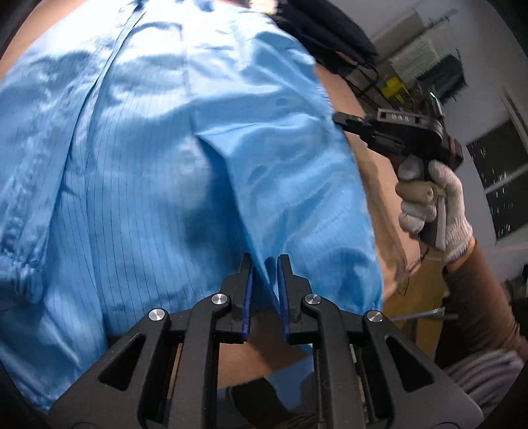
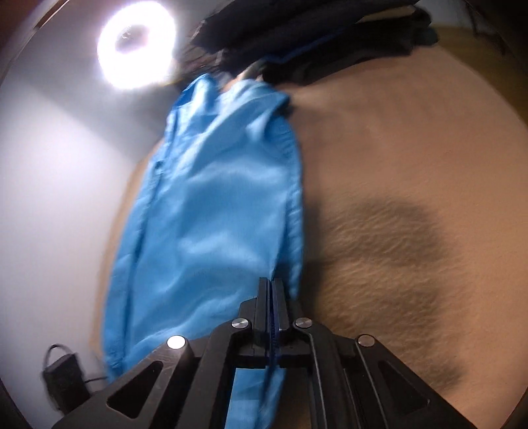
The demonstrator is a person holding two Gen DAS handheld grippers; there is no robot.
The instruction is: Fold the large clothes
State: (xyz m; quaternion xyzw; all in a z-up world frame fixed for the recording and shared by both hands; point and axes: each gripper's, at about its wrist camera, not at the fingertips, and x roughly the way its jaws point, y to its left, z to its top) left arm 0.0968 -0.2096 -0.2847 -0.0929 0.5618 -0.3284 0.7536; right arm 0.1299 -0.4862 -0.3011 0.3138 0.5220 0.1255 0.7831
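1. Left wrist view: the left gripper [image 1: 265, 264] has its jaws drawn narrow around a fold of the blue garment [image 1: 165, 165], with a small gap showing beside the cloth, so a firm pinch cannot be confirmed. The garment lies spread over a tan table [image 1: 379, 184] and fills most of the frame.

2. Same view: the right gripper [image 1: 343, 119], held by a gloved hand [image 1: 439, 211], sits at the garment's far edge; its jaws cannot be judged from here. A heap of dark clothes [image 1: 330, 29] rests beyond the collar end, and shelving and a window stand well back.

3. Right wrist view: the right gripper [image 2: 271, 283] has its pads pressed together on the hem of the blue garment [image 2: 211, 198], and cloth hangs below the fingers. The garment runs away along the table [image 2: 412, 132] toward the dark clothes [image 2: 313, 39].

4. Same view: a ring light [image 2: 137, 46] glares above and a small black bag [image 2: 62, 373] sits at the lower left, clear of the work.

5. The fabric looks thin, light and slick, likely to slide and sag, so corners and seamed hems appear the safest hold. The dark pile touching the collar end could snag a fold carried that way.
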